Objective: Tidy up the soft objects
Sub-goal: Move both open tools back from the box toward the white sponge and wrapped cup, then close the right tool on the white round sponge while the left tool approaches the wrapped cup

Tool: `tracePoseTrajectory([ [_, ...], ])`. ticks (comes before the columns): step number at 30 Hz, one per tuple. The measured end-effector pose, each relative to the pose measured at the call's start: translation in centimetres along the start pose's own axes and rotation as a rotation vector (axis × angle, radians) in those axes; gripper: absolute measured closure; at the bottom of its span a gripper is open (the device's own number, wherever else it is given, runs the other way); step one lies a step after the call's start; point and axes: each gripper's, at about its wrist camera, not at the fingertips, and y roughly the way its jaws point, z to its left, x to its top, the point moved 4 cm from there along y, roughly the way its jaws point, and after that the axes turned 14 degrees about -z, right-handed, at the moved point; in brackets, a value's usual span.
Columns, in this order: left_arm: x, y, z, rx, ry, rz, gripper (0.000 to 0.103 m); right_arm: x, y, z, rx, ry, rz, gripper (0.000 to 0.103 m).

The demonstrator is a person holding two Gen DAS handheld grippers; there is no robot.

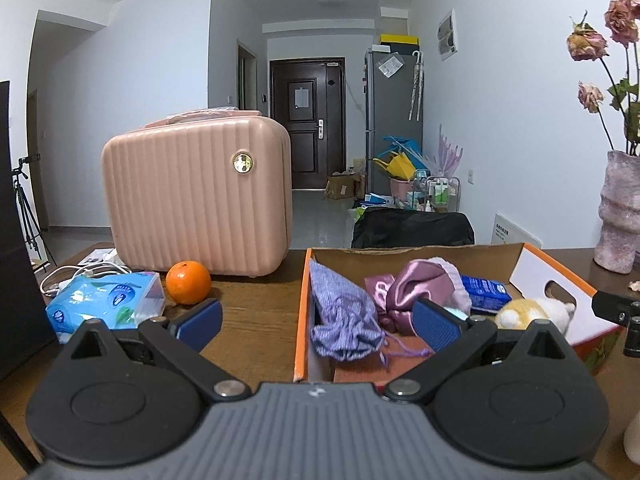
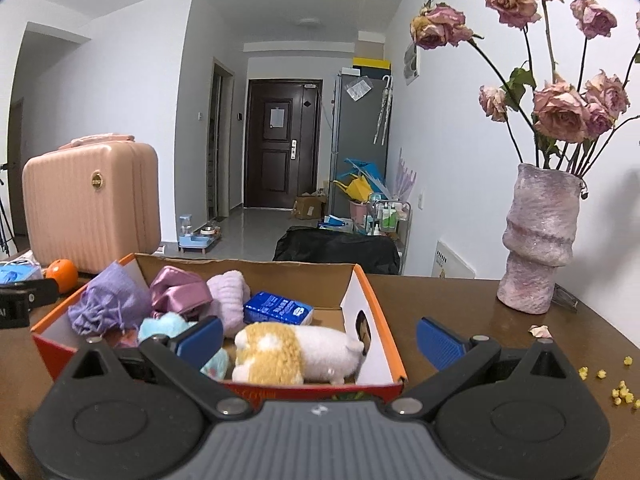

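Note:
An orange-rimmed cardboard box [image 1: 303, 312] [image 2: 384, 320] sits on the brown table and holds soft things: a lilac drawstring pouch [image 1: 340, 316] [image 2: 105, 305], a pink satin pouch [image 1: 404, 288] [image 2: 178, 290], a pale knitted roll [image 2: 228, 298], a blue tissue pack [image 1: 486, 290] [image 2: 278, 307], a turquoise plush [image 2: 164, 328] and a white-and-tan plush animal [image 2: 296, 354] [image 1: 532, 312]. My left gripper [image 1: 318, 326] is open and empty, straddling the box's left wall. My right gripper [image 2: 320, 338] is open and empty just in front of the plush animal.
A pink hard case [image 1: 196, 192] stands behind an orange [image 1: 188, 282] and a blue tissue packet [image 1: 106, 306] on the left, with white cables [image 1: 80, 274]. A pink vase [image 2: 540, 240] of dried roses stands right of the box, with fallen petals [image 2: 616, 392] nearby.

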Motion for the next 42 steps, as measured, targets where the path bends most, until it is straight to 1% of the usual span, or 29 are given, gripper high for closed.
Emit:
tracePoseTrajectory([
  [12,-1.1,-4.4,0.2,-0.036,0.027,0.006,0.0,-0.6,-5.3,0.1,0.008,-0.032,-0.041,0.0],
  [16,-1.5,-5.8,0.2,-0.05,0.031,0.008,0.0,-0.8,-6.8,0.1,0.018,-0.022,-0.047,0.0],
  [23,-2.1,-8.0,0.4,-0.074,0.024,0.024,0.0,-2.0,-9.2,-0.2,0.026,-0.006,-0.029,0.0],
  [27,-2.6,-9.0,0.4,-0.094,0.023,0.045,0.0,-2.8,-10.2,-0.5,0.021,0.004,-0.007,0.0],
  [32,-3.4,-10.1,0.2,-0.115,0.022,0.073,0.0,-3.2,-11.3,-0.9,0.018,0.019,-0.002,0.0],
  [37,-3.9,-10.7,0.2,-0.128,0.015,0.09,0.0,-3.7,-11.7,-0.9,0.022,0.027,0.021,0.0],
  [42,-4.3,-10.7,-0.2,-0.14,0.024,0.107,0.0,-4.2,-11.6,-0.9,0.006,0.018,0.047,0.0],
])
